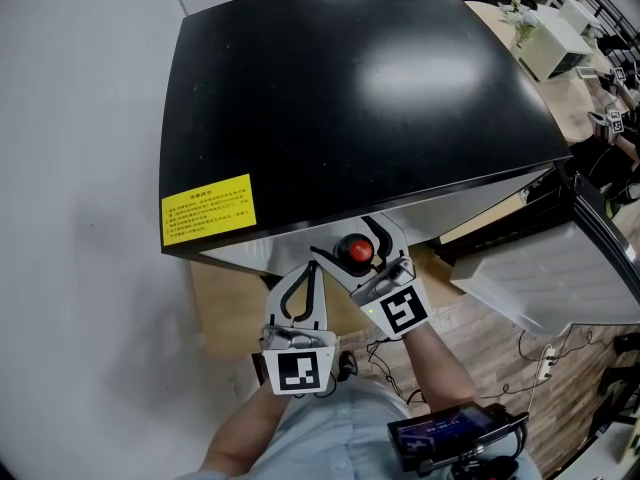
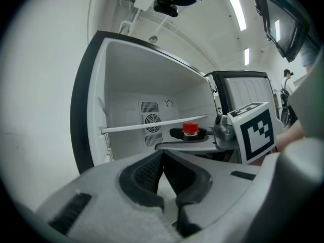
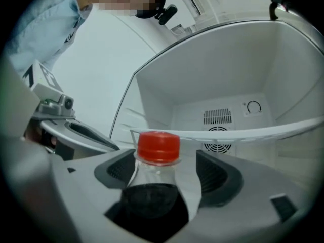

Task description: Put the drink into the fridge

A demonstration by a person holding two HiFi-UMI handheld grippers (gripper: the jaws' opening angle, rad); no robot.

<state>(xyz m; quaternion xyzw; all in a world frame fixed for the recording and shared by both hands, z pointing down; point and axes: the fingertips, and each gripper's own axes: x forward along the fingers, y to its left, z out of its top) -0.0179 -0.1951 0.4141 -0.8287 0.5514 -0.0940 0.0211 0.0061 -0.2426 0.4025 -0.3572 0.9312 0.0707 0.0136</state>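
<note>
Right gripper [image 3: 169, 175] stands wide around the cola bottle [image 3: 158, 149], pads clear of its neck; left gripper [image 2: 162, 172] is closed on nothing. Upright at the open fridge's [image 3: 217, 65] mouth, below the glass shelf [image 3: 263, 129], the bottle hides its own footing. Placement looks nearly done; withdrawing and closing the door [image 2: 248, 95] remain. Red cap, clear shoulder, dark drink.
</note>
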